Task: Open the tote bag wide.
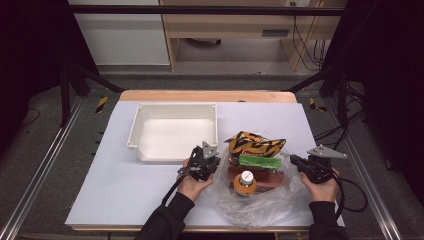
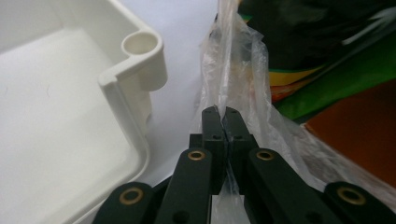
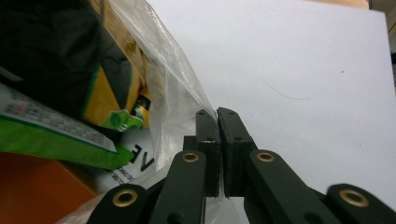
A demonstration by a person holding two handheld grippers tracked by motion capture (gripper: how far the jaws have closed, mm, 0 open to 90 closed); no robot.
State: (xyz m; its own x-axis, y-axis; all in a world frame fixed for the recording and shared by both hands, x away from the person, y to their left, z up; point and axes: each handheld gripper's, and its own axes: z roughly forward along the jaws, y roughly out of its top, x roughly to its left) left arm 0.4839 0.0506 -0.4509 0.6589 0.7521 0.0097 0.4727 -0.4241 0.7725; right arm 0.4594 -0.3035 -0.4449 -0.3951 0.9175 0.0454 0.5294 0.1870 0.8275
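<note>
The left gripper (image 2: 220,112) has its jaws pressed together on a pinch of the clear plastic bag (image 2: 243,79), the film rising taut and creased from between the pads and trailing out below them; in the high view this gripper (image 1: 209,161) sits at the bag's (image 1: 260,200) left edge, gripped by the person's left hand (image 1: 192,184); the right gripper (image 3: 217,114) is likewise clamped nearly flat, with a thin fold of the same bag (image 3: 163,70) caught at the tips of its pads; seen from above, it (image 1: 296,161) holds the bag's right edge, borne by the right hand (image 1: 320,189); the bag lies spread on the table between the two grippers, crumpled, transparent and glossy, its mouth side drawn out to either hand; inside it, between the grippers, lie a black-and-yellow striped snack packet (image 1: 255,143) on the far side, a green packet (image 1: 259,162) just nearer than that, a reddish-brown flat pack (image 1: 270,180) beneath, and an orange bottle with a white cap (image 1: 245,182) nearest the person; just beyond and left of the left gripper stands a white plastic tray (image 1: 140,130), open and shallow with rounded corners, one corner (image 2: 142,46) close beside the pinched film; the tray and bag rest on a pale sheet over the table (image 1: 125,185), which extends bare to the right of the right gripper.
</note>
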